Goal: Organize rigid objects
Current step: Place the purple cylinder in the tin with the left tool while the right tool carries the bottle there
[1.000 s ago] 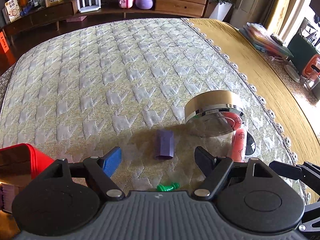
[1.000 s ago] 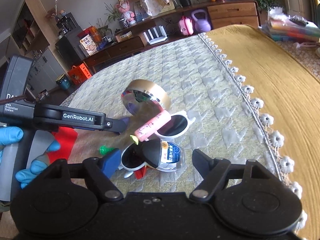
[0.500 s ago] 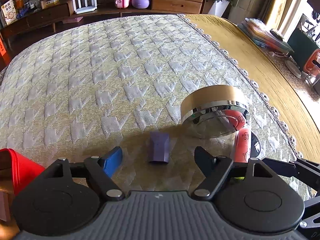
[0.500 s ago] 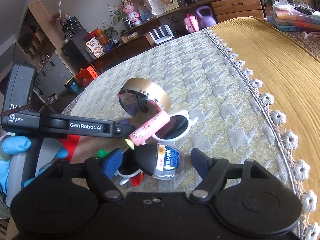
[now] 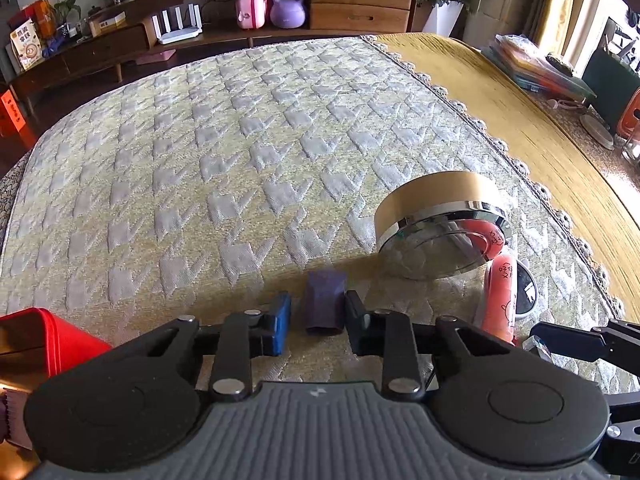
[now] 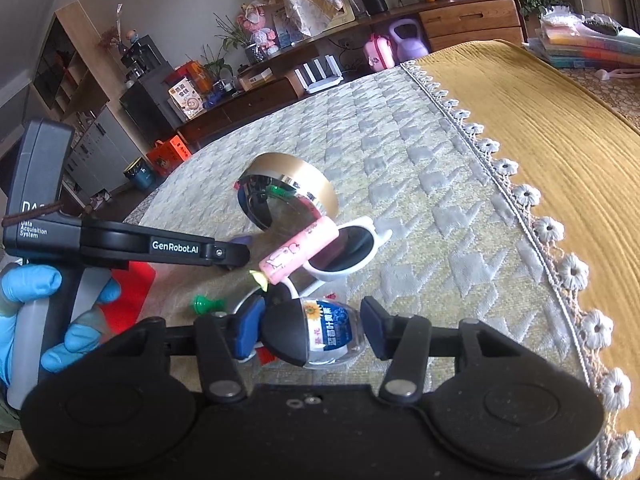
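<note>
Purple block (image 5: 325, 303) lengthwise away from camera, left tool (image 5: 318, 322) closing around it, small gap remaining.

Quilt (image 5: 240, 140) lies open beyond gold tin (image 5: 440, 216).

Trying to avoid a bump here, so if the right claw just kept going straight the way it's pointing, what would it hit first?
Probably the small black-capped jar, already lying between the right claw fingers. Beyond it lie the pink tube and white sunglasses; depth is hard to judge.
</note>
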